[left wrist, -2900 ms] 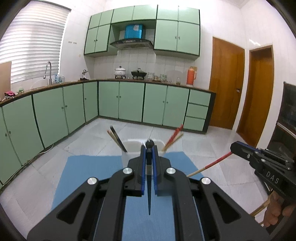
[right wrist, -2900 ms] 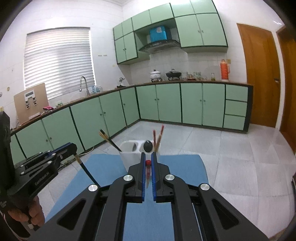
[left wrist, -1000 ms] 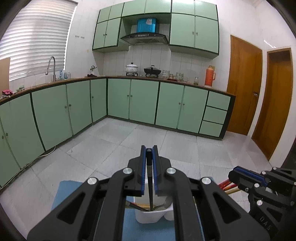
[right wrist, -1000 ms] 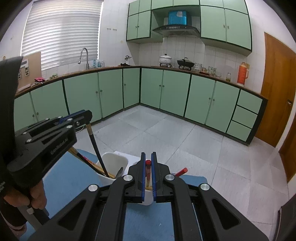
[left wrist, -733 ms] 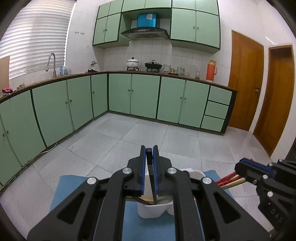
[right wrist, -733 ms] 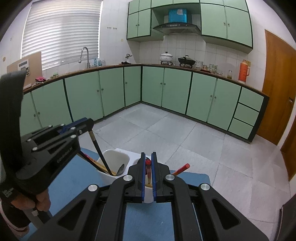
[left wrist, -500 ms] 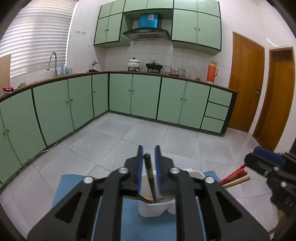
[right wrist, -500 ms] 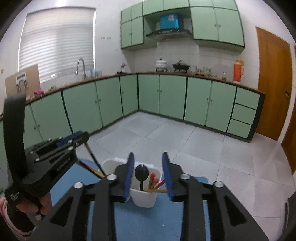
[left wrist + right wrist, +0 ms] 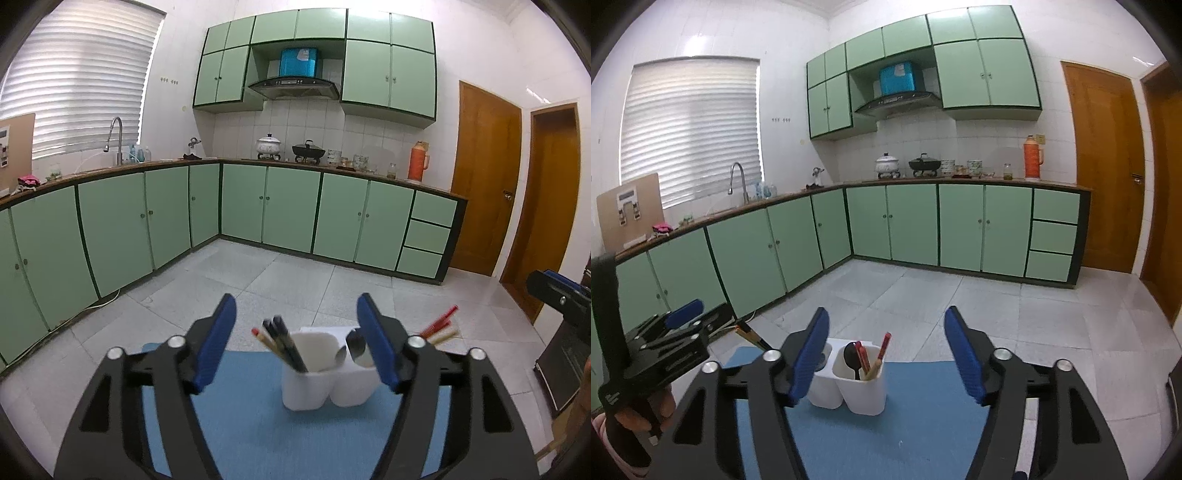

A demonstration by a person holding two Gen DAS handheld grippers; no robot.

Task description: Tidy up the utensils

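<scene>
Left wrist view: your left gripper [image 9: 295, 341] has its jaws opening, nothing between the pads. The white plastic two-cup utensil holder [image 9: 328, 380] sits at twelve o'clock on the blue mat [image 9: 258, 435], dark chopsticks [image 9: 284, 347] leaning toward ten.

Right wrist view: your right gripper [image 9: 886, 354] is opening too, empty; black spoon [image 9: 851, 360] and red chopsticks [image 9: 882, 350] stand in the holder. Back out level, clear of the handles. No legible writing.

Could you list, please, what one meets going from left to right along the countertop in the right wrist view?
Cardboard panel → tap → white pot → black wok → orange thermos.
</scene>
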